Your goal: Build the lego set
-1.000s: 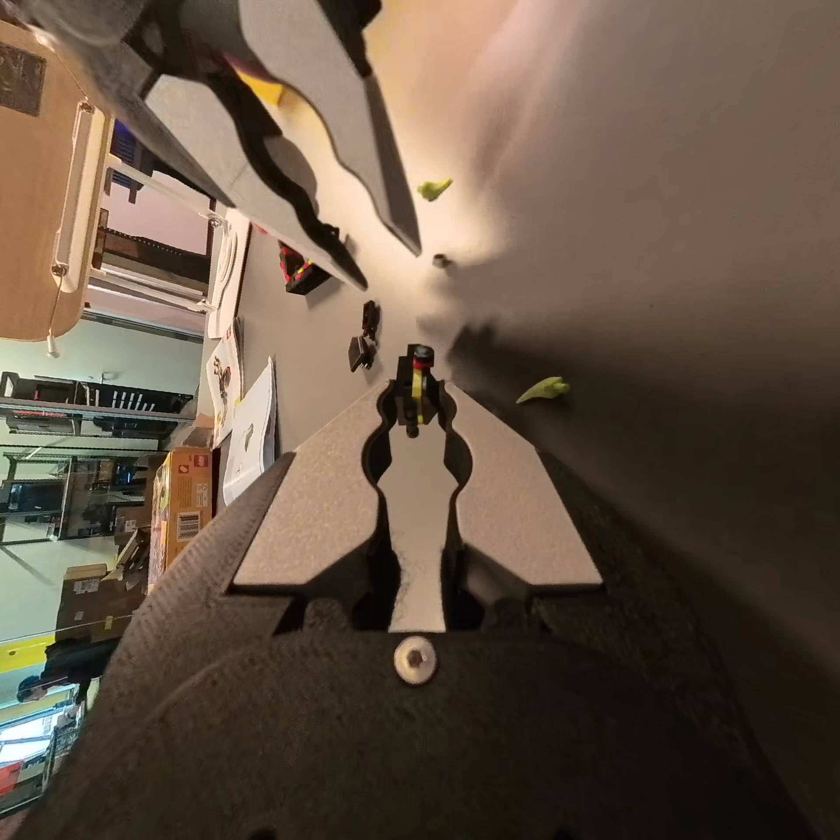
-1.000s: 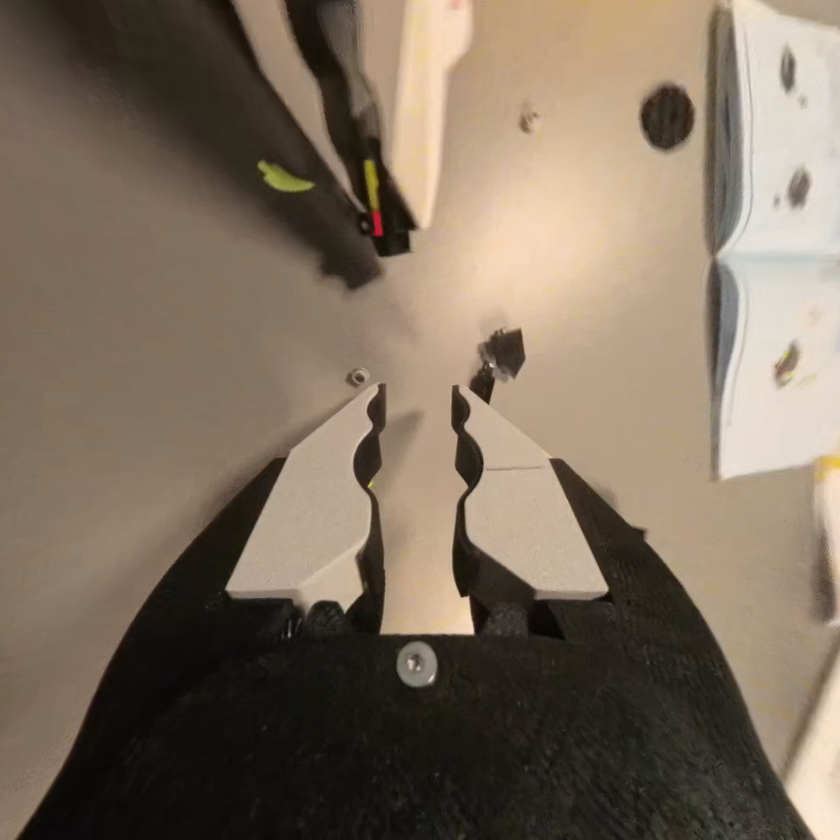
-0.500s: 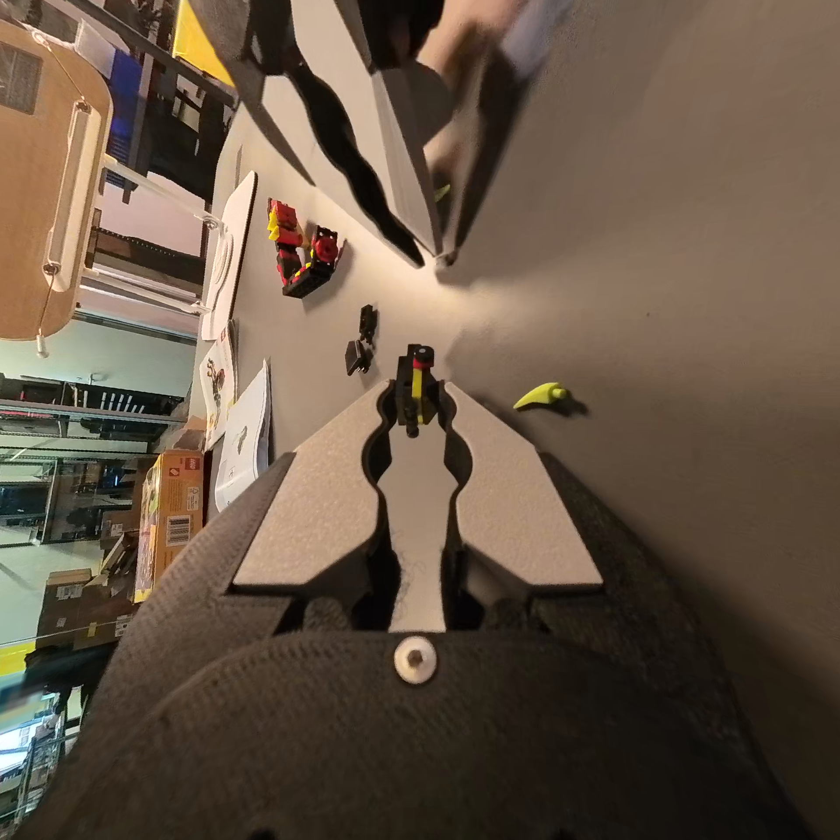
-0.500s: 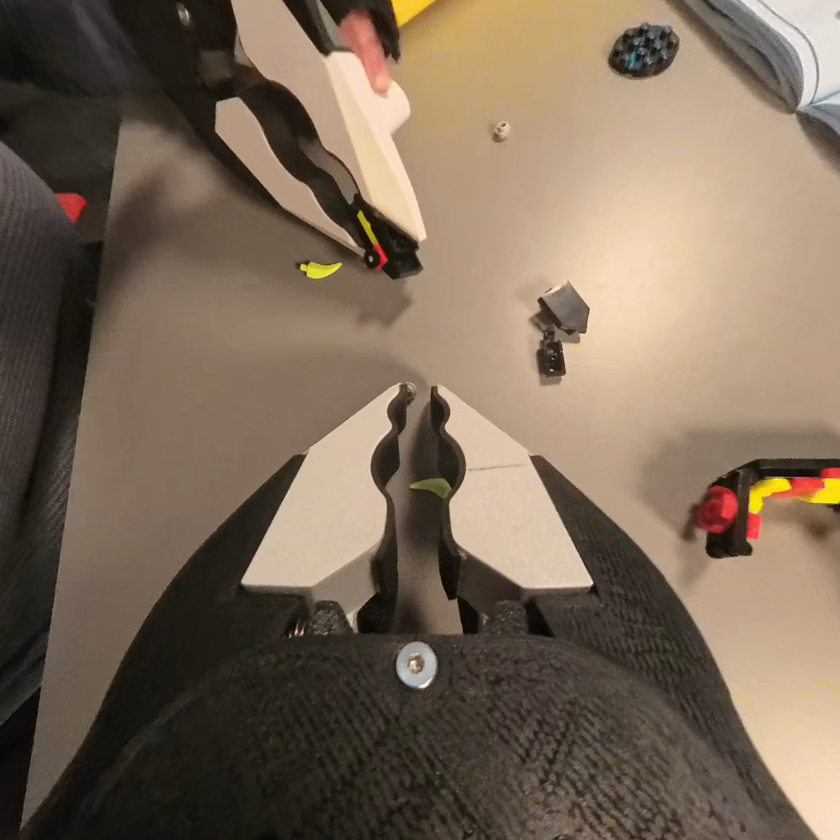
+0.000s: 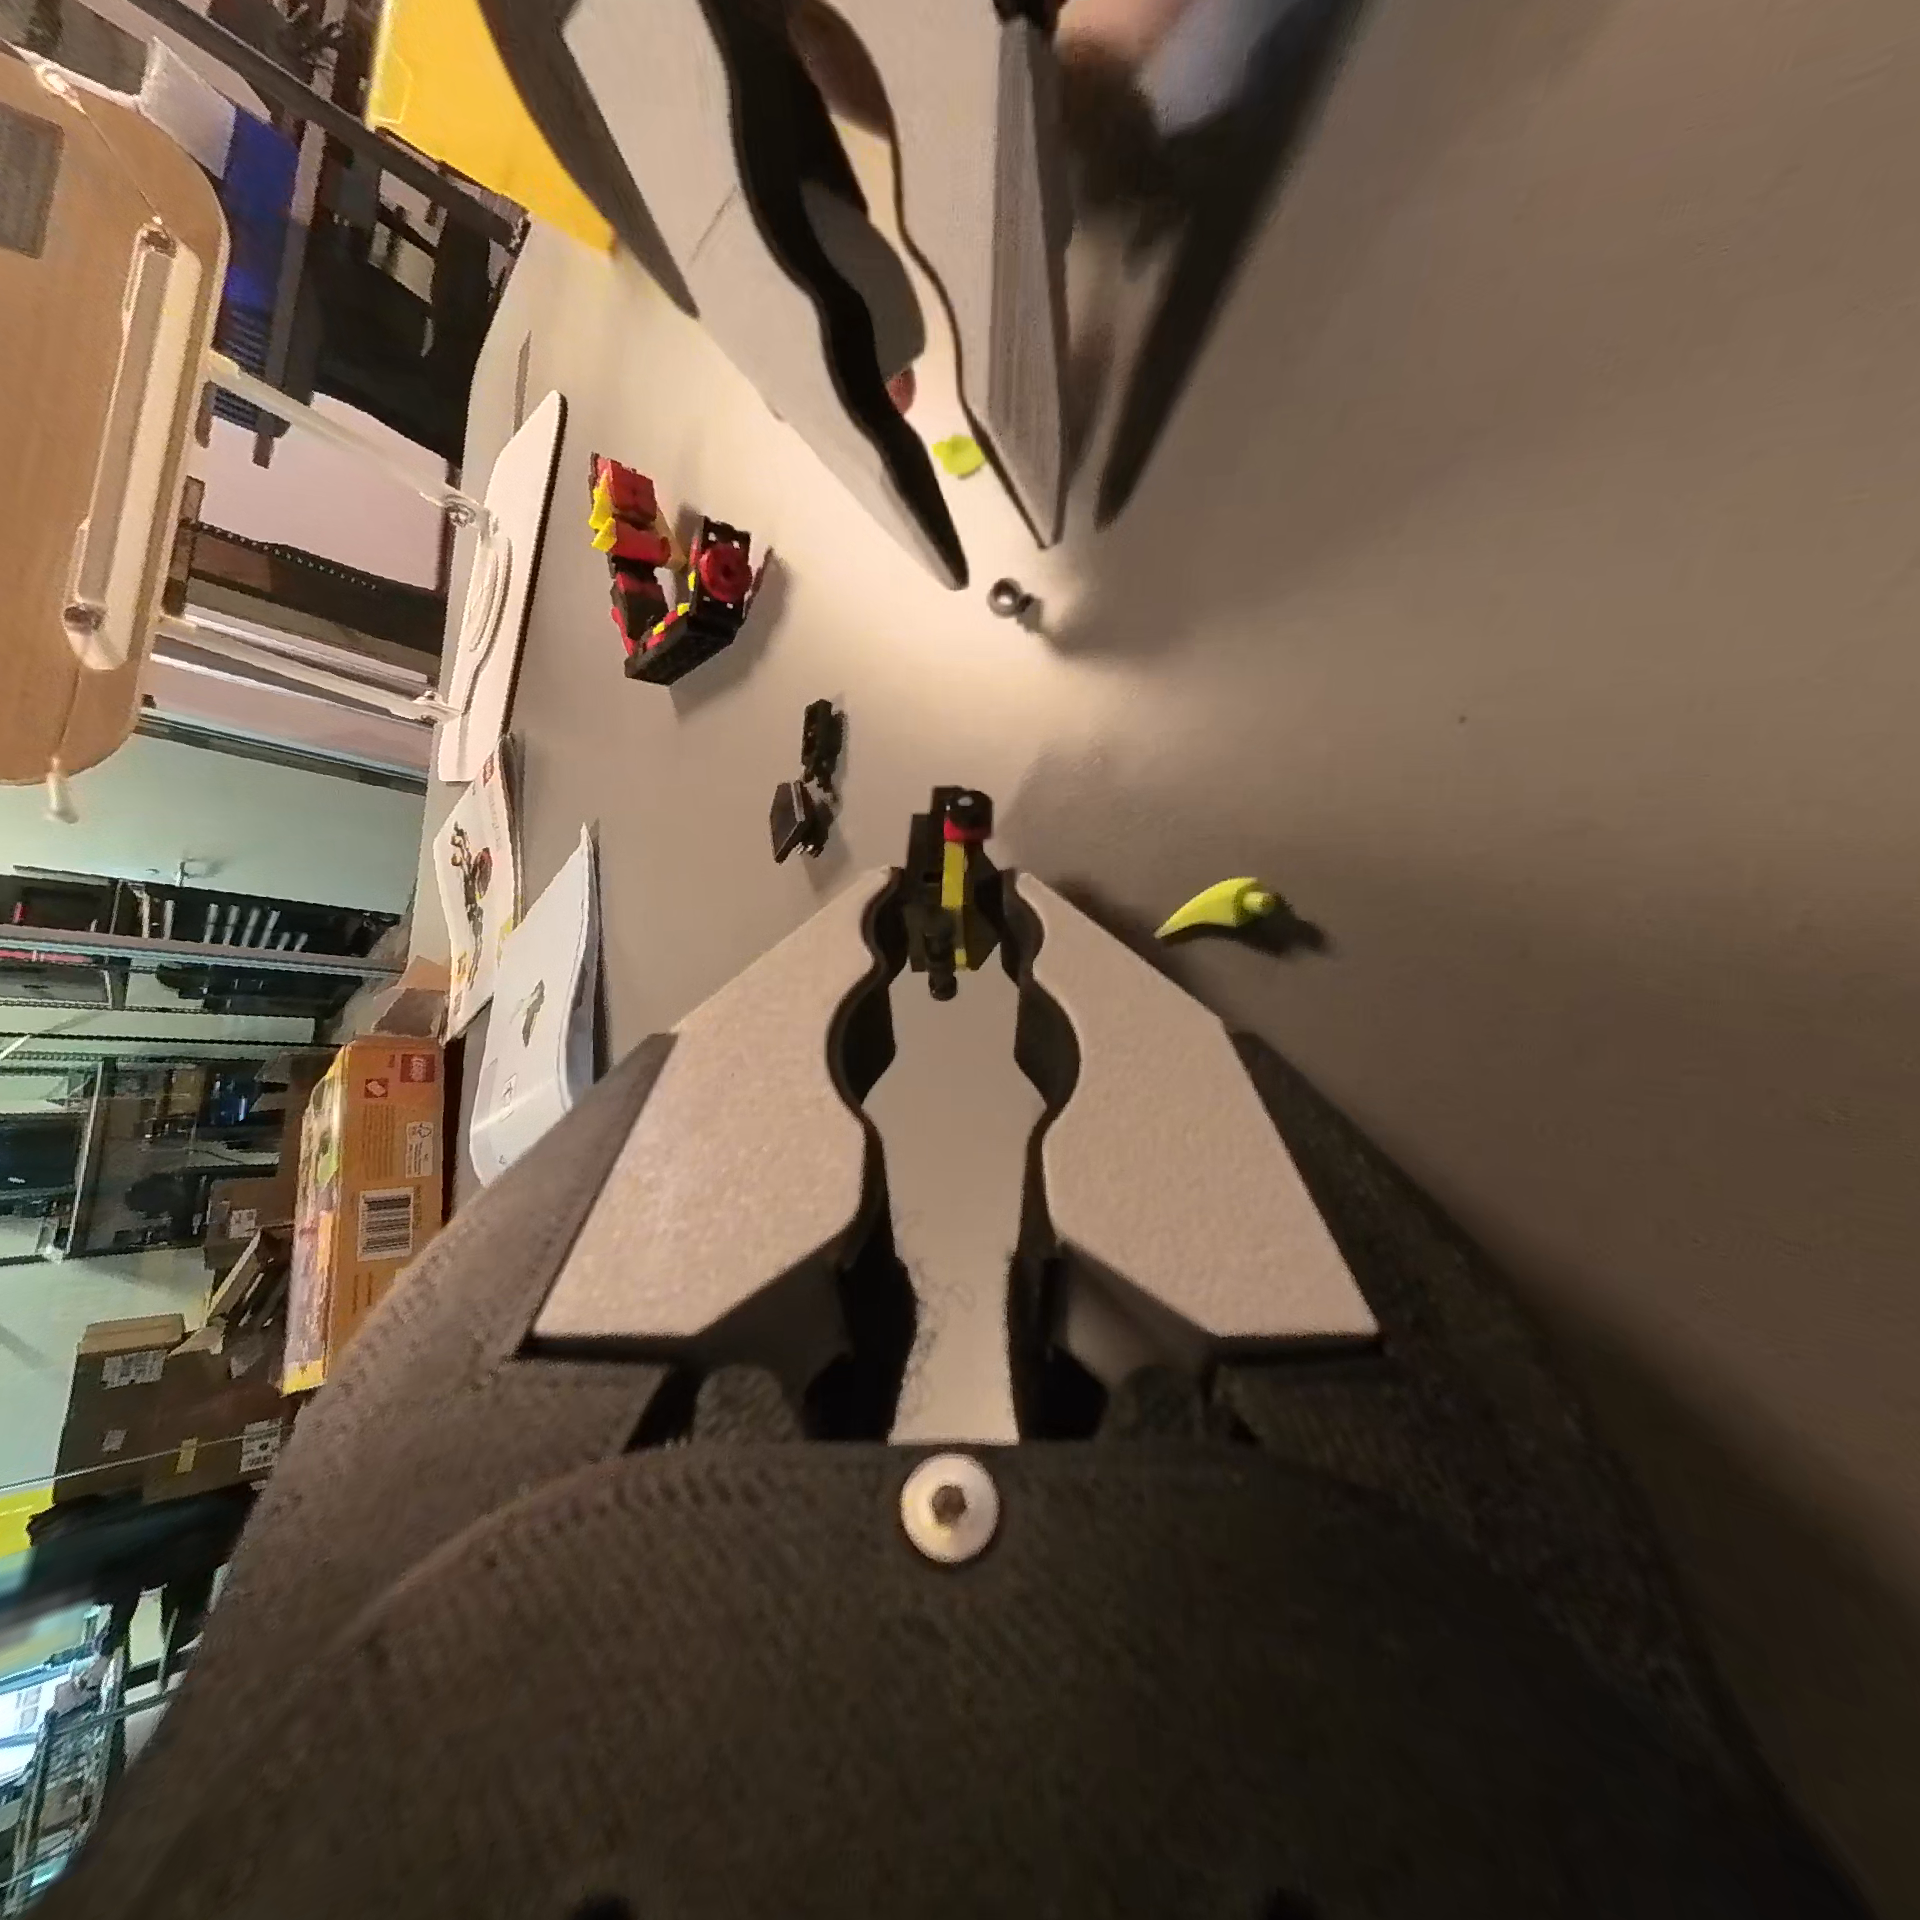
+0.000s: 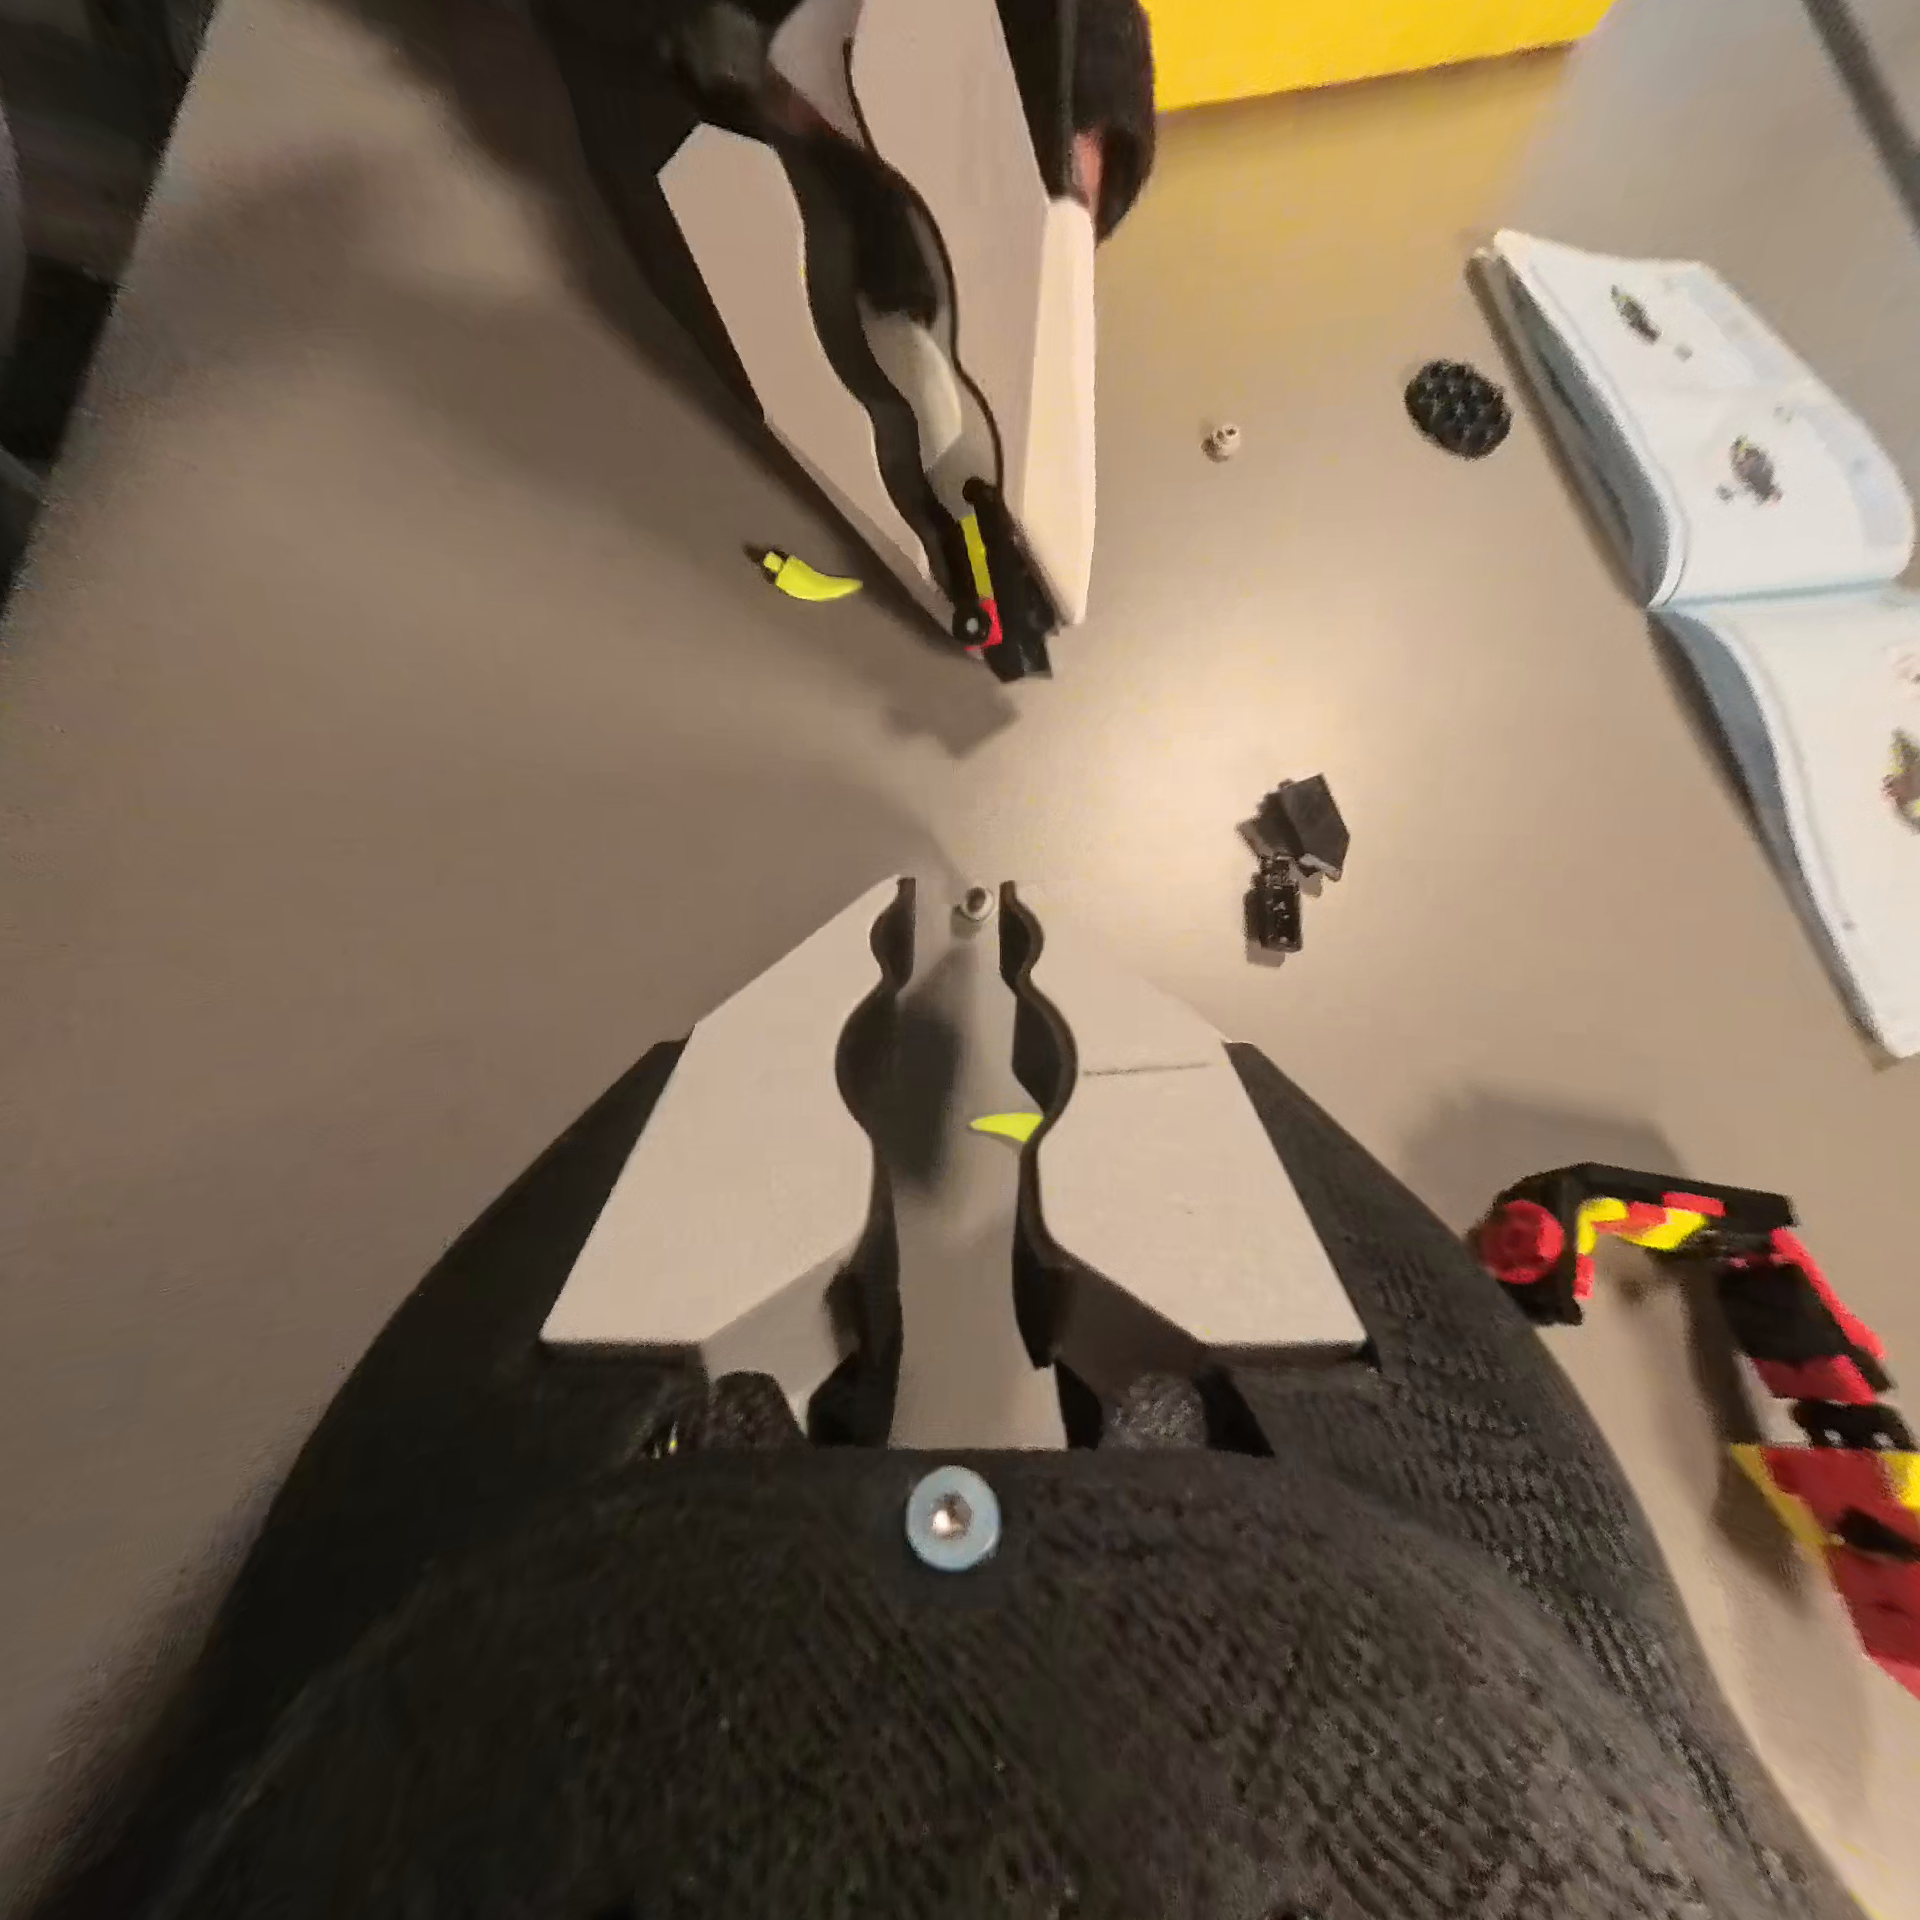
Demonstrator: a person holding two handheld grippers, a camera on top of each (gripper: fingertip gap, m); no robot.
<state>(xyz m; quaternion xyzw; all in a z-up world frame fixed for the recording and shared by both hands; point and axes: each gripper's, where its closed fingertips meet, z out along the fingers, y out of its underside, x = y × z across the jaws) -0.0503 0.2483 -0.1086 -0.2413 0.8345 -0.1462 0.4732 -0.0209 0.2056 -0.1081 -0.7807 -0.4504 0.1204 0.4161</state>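
The left gripper (image 5: 948, 894) is clenching a small black, yellow and red lego assembly (image 5: 945, 883) above the grey table (image 5: 1558, 727). The right gripper (image 6: 954, 896) is standing slightly parted, straddling one tiny grey stud (image 6: 974, 906). Two lime claw pieces (image 6: 805, 578) (image 6: 1003, 1126), two black pieces (image 6: 1294, 852) and a larger red-black build (image 6: 1714, 1309) are lying around, with an open instruction booklet (image 6: 1745, 520) near the table's far edge.

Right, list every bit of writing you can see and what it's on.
Orange box: a logo, a barcode and small print, which I won't copy out.
Open booklet: mostly pictures; any print is too small to read.
Cardboard boxes: labels too blurred to read.
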